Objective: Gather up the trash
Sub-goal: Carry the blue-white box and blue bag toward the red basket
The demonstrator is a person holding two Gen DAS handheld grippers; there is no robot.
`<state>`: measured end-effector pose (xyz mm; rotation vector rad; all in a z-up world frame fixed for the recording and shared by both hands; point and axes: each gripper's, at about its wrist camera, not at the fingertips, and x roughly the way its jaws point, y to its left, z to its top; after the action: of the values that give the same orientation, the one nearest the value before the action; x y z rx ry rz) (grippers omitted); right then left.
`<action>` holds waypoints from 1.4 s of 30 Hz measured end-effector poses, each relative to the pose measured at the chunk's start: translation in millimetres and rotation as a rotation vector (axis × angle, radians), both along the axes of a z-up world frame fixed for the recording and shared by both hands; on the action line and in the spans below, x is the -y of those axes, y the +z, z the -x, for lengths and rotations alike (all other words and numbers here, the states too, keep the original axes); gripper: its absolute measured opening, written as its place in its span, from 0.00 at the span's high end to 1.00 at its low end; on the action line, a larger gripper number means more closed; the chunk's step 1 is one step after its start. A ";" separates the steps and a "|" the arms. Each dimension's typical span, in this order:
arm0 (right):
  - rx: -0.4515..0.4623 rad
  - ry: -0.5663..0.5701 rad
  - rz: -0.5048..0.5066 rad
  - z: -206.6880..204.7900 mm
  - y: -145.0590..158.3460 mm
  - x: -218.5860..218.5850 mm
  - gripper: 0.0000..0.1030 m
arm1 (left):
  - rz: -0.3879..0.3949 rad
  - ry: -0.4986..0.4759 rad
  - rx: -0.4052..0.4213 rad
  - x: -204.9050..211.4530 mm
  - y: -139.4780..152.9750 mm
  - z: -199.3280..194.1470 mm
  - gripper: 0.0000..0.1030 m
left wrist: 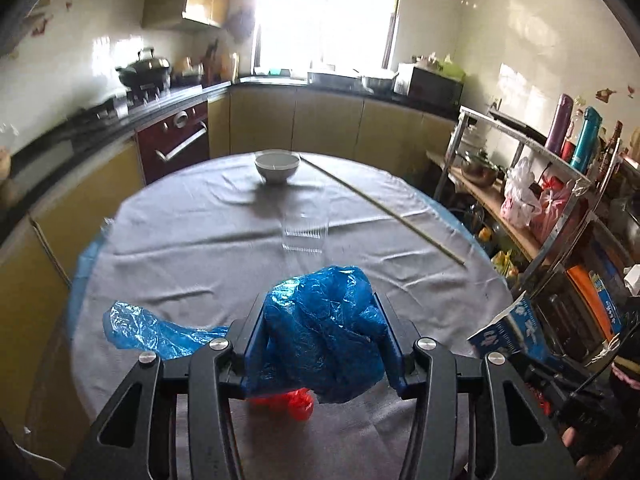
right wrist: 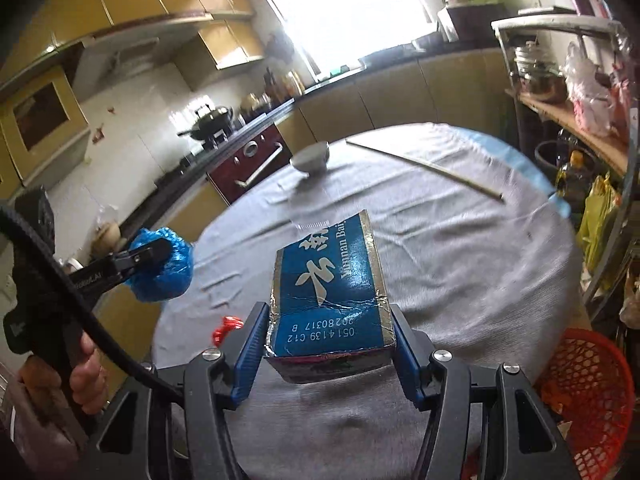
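My left gripper (left wrist: 320, 312) is shut on a crumpled blue plastic bag (left wrist: 320, 336) and holds it above the round table's grey cloth (left wrist: 200, 240); a tail of the bag trails left. A red scrap (left wrist: 294, 406) lies on the cloth under it. My right gripper (right wrist: 328, 320) is shut on a blue carton with white writing (right wrist: 330, 280) held over the table's near side. The left gripper with the blue bag (right wrist: 160, 268) shows at the left of the right wrist view, the carton (left wrist: 508, 330) at the right of the left wrist view. A clear plastic cup (left wrist: 304, 236) stands mid-table.
A white bowl (left wrist: 277, 166) and a long thin stick (left wrist: 380, 206) lie at the table's far side. A red mesh basket (right wrist: 588, 396) stands on the floor right of the table. A metal shelf rack (left wrist: 540, 184) with bags and bottles is at right. Kitchen counters surround the back.
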<state>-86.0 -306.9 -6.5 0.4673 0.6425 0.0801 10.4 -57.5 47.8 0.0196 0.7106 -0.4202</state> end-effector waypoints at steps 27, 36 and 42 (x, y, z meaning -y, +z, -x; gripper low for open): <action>0.011 -0.140 -0.024 84.3 -0.1 56.7 0.41 | -0.178 -0.070 0.099 59.0 -2.0 87.1 0.50; -0.010 -0.147 -0.043 90.7 -10.0 61.2 0.41 | -0.231 -0.102 0.085 77.1 -14.2 96.2 0.50; -0.014 -0.154 -0.061 94.3 -14.1 64.7 0.41 | -0.258 -0.122 0.085 86.4 -19.8 101.3 0.50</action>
<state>-180.3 -371.6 -20.7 0.5749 0.6172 -0.0494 -90.9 -143.9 28.0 0.3234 0.6780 -0.4397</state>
